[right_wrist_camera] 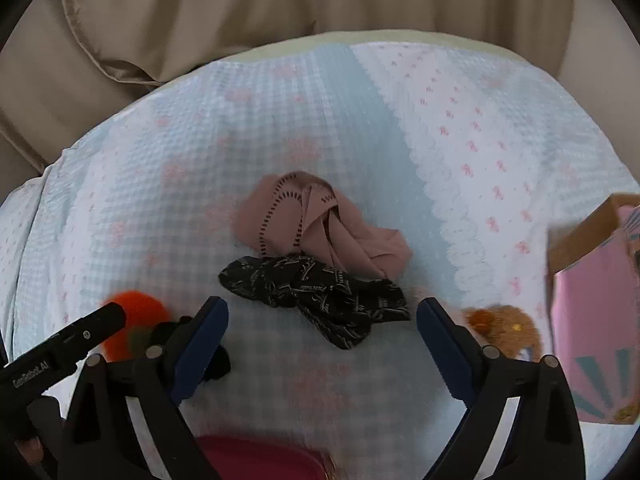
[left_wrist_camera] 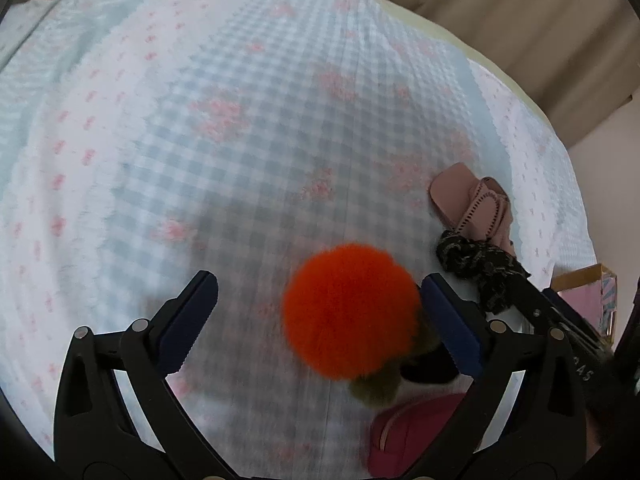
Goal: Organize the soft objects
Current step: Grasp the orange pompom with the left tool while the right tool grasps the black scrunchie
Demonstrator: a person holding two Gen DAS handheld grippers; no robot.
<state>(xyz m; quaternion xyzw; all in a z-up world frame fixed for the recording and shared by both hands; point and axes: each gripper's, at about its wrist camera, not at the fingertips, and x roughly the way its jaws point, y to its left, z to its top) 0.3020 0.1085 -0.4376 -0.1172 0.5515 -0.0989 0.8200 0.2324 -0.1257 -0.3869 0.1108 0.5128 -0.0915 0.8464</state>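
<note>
Between wide left gripper [left_wrist_camera: 320, 312] orange pompom [left_wrist_camera: 350, 312], right gripper [right_wrist_camera: 322, 336] wide, pink box [right_wrist_camera: 596, 320] only rightward.

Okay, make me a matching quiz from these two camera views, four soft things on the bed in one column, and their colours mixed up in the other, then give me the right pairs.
Things:
1. pompom
2. scarf
3. folded cloth
4. pouch

Colours:
A. dusty pink with dark stitching
B. dark red
C. bright orange
D. black with pale print

Pairs: 1-C, 2-D, 3-A, 4-B
</note>
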